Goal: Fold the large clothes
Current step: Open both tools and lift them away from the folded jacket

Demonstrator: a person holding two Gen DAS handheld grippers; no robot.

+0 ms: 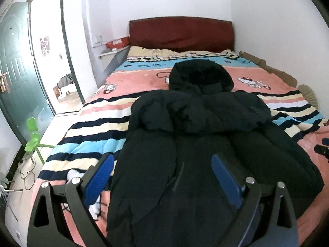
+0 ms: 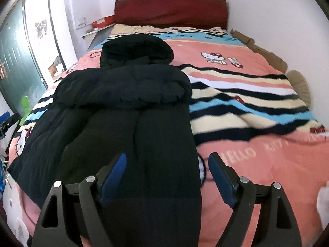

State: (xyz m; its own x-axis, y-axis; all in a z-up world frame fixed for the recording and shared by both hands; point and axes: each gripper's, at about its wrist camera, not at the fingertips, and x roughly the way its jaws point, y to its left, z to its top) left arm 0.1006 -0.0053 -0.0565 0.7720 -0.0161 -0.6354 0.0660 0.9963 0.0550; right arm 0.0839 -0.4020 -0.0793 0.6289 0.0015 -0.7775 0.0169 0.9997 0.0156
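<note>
A big black hooded puffer coat (image 1: 201, 127) lies flat on the bed, hood toward the headboard, both sleeves folded in across its upper body. It also shows in the right wrist view (image 2: 127, 103). My left gripper (image 1: 162, 160) is open and empty, hovering over the coat's lower left part. My right gripper (image 2: 166, 160) is open and empty above the coat's lower right edge, where the coat meets the blanket. The left gripper's tip shows at the far left of the right wrist view (image 2: 6, 121).
The coat lies on a pink striped Hello Kitty blanket (image 2: 257, 107) over the bed, with a red headboard (image 1: 181, 33) at the far end. A green plastic chair (image 1: 34, 138) and an open green door (image 1: 14, 65) are left of the bed. Cardboard (image 2: 265, 53) lines the right wall.
</note>
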